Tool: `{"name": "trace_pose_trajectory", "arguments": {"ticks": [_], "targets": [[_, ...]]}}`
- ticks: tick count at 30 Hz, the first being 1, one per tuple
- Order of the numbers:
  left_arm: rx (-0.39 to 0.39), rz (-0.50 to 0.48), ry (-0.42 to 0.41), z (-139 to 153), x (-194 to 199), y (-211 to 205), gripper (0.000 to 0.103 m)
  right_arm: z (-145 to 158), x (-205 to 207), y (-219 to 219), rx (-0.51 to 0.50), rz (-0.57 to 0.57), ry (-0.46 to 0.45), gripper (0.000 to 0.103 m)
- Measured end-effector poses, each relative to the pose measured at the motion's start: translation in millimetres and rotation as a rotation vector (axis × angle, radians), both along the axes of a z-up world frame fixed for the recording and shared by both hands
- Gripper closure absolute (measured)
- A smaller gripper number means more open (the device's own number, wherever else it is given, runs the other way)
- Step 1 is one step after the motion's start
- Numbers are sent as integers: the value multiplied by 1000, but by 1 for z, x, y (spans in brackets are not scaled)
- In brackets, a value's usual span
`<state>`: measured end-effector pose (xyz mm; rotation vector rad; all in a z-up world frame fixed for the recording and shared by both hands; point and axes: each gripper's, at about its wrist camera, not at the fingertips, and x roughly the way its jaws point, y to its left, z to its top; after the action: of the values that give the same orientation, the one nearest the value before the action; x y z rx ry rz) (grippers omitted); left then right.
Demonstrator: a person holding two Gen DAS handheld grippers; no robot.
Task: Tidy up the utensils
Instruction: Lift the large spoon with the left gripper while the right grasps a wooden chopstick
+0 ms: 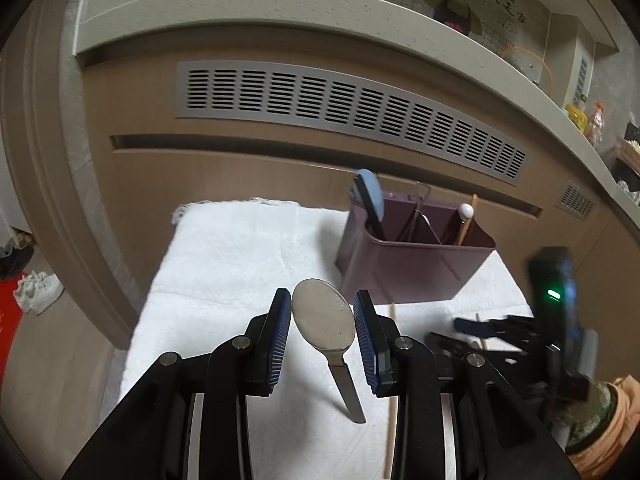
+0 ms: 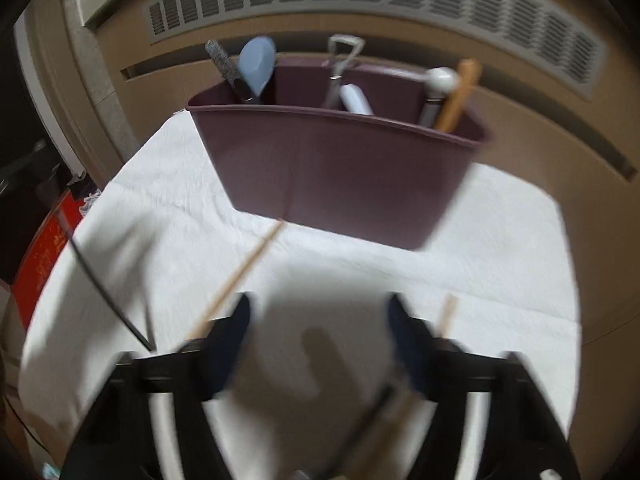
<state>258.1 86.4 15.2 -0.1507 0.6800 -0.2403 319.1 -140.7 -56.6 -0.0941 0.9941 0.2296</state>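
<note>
The left gripper (image 1: 322, 338) is clamped on a metal spoon (image 1: 325, 322), its blue pads pressing the bowl's edges from either side, with the bowl up between the fingertips and the handle hanging down toward the camera above the white cloth (image 1: 240, 264). Far and to the right on that cloth stands a dark purple utensil caddy (image 1: 412, 268) with three compartments: the left one holds a pale blue spoon (image 1: 372, 196) and a dark handle, the middle one a thin metal utensil, the right one a white-knobbed utensil (image 1: 466, 211) and a wooden chopstick (image 1: 469, 220). A loose chopstick (image 1: 392, 392) lies on the cloth just right of the left gripper. The right gripper (image 2: 320, 344), blurred in its own view, stands with its jaws apart over the cloth and nothing between its pads; a chopstick (image 2: 244, 272) runs from beside its left finger to the caddy's base, and another short piece (image 2: 448, 316) shows by its right finger.
</note>
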Motion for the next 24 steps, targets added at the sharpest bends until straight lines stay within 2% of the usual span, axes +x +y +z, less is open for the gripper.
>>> {"name": "trace_pose_trajectory", "arguments": {"ticks": [1, 2, 10, 12, 13, 14, 17, 24], "targets": [[-6, 2, 0, 0, -1, 2, 70, -3, 6, 8, 14, 2, 22, 67], [-10, 4, -1, 1, -2, 5, 70, -8, 15, 17, 23, 3, 42, 69], [-12, 0, -6, 0, -5, 5, 70, -31, 50, 55, -68, -57, 67, 73], [-11, 0, -6, 0, -5, 4, 70, -32, 48, 59, -85, -47, 65, 79], [-11, 0, -6, 1, -5, 3, 70, -32, 46, 60, -88, -30, 62, 91], [-12, 0, -6, 1, -6, 3, 70, -32, 43, 60, -84, -3, 66, 92], [-9, -6, -9, 4, -9, -1, 70, -24, 30, 49, -29, 40, 75, 98], [-15, -34, -16, 12, -19, -14, 72, 22, -19, 17, 31, 92, -30, 99]]}}
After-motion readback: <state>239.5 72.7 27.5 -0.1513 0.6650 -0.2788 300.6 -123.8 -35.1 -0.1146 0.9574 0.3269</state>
